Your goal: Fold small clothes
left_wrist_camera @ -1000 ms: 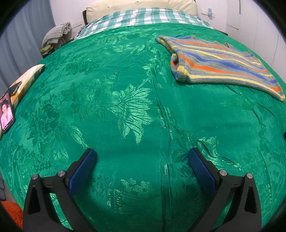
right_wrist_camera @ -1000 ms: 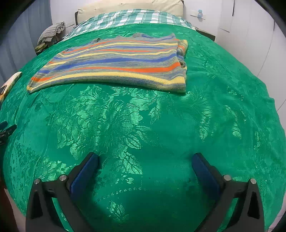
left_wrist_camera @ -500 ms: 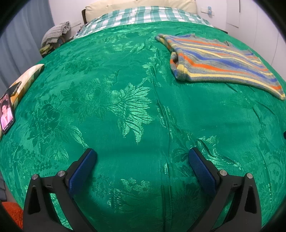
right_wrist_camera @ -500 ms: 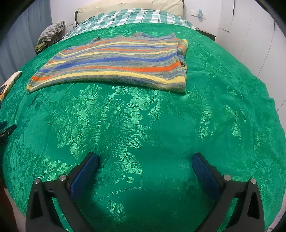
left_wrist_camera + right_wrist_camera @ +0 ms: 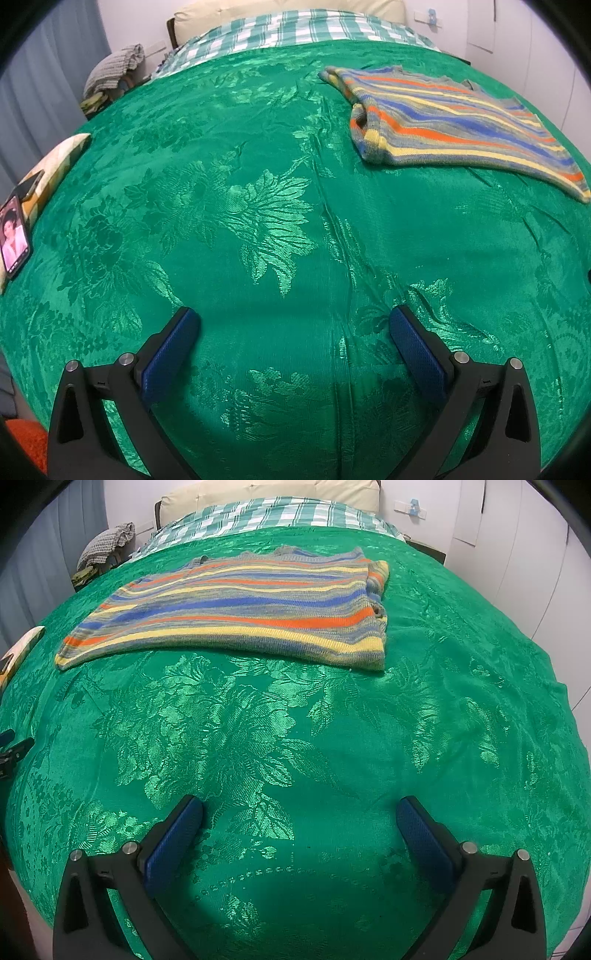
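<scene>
We see no readable writing; both grippers, left (image 5: 294, 323) and right (image 5: 299, 810), spread empty, well short of the striped sweater (image 5: 236, 605).

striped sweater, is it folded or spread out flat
Partly folded. The striped sweater lies flat on the green bedspread, but one end is doubled over, showing a second layer.

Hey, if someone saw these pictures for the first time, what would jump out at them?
First the shiny green floral bedspread that fills both views. Next the striped sweater, orange, blue and yellow, lying folded on the far half of it, to the right in the left wrist view. Then a lit phone at the bed's left edge; the left gripper and right gripper are both open over bare cloth.
</scene>
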Motion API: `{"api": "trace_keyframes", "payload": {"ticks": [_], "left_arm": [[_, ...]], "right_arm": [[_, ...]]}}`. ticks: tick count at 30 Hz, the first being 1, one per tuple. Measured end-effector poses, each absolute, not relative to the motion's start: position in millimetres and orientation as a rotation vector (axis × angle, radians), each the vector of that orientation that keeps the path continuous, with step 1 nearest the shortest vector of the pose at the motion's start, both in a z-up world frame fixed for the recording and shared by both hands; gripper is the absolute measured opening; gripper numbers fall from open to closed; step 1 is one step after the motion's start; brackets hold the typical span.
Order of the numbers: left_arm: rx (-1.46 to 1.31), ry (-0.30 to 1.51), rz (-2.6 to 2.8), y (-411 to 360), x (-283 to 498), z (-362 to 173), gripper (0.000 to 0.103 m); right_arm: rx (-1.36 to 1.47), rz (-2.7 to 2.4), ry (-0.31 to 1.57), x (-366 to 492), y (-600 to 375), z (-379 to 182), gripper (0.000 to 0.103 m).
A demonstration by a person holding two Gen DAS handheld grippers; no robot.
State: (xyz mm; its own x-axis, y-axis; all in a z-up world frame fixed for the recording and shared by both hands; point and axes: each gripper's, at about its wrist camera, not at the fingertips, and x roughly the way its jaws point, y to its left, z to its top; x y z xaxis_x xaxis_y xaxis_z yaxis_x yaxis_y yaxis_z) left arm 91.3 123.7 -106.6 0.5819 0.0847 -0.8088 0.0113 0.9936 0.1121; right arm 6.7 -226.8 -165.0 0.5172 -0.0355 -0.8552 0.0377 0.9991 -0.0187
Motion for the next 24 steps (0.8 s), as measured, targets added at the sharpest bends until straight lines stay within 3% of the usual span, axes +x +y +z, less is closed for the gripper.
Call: {"api": "trace_keyframes", "payload": {"ticks": [24], "left_arm": [[0.127, 0.945, 0.051, 121.8, 90.3, -107.0, 0.102]], "right_arm": [[-0.005, -0.059, 1.033, 7.8, -225.6, -164.9, 0.103]]}}
